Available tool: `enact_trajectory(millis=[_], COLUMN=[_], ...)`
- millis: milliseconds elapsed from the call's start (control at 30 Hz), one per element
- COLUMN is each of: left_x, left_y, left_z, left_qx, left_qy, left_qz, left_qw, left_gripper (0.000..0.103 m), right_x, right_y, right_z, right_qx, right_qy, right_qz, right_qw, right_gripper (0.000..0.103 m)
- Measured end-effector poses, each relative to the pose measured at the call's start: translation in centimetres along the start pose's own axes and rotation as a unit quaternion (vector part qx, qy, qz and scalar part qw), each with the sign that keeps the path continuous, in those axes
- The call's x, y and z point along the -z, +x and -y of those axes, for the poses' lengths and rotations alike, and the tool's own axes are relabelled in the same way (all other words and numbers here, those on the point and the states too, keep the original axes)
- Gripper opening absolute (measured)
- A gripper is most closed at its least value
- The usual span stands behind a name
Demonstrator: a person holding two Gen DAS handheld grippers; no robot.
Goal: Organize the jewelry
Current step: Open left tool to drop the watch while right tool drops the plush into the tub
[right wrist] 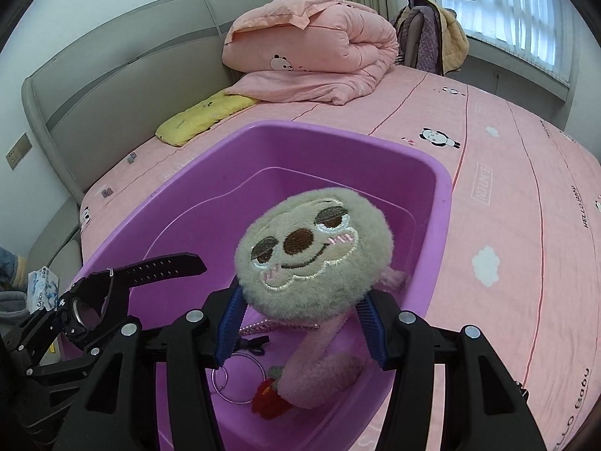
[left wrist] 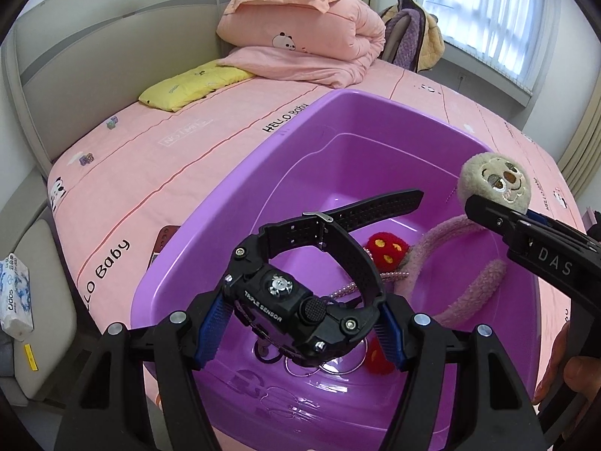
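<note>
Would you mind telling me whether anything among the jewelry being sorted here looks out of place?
Yes: the right tongs hold a plush headband with a stuffed animal face, not really jewelry. It hangs into the purple tub beside pearl strands and thin rings. The left tongs hold a black watch, which fits.
</note>
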State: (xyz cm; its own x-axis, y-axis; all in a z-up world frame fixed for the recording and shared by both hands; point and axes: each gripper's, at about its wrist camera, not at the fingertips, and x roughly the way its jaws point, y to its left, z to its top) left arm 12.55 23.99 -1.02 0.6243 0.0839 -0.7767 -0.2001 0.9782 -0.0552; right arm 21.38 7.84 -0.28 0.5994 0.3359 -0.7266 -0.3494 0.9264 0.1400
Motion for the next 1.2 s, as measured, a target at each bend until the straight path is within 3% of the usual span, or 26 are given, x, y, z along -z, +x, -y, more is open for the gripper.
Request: enact_trajectory(millis=[233, 433, 567, 1200], left_x=[0.0, -0.1, -0.2, 0.0], left_y=[0.4, 0.1, -0.5, -1.1], left_z=[-0.3, -0.2, -0.1, -0.7], left_qx=[-0.005, -0.01, -0.011, -0.01], left_qy=[-0.001, 0.005, 0.008, -0.004], left_qz=[-0.005, -0.001, 0.013, 0.012], left_qw=[1.0, 0.9999, 0.9998, 0.9999], left_gripper=[0.066, 0.071, 0.076, 0.078], right_x=[0.0, 0.0, -0.2, 0.1], right_y=[0.6, 0.7, 0.5, -0.9], right_z=[-0.2, 0.0, -0.3, -0.5], right_qx=[0.012, 0.013, 0.008, 0.013], right_qy=[-0.002, 0.007, 0.001, 0.006], right_qz=[-0.008, -0.012, -0.007, 0.002], right_qw=[1.0, 1.0, 1.0, 1.0], right_gripper=[0.053, 0.06, 0.074, 0.074])
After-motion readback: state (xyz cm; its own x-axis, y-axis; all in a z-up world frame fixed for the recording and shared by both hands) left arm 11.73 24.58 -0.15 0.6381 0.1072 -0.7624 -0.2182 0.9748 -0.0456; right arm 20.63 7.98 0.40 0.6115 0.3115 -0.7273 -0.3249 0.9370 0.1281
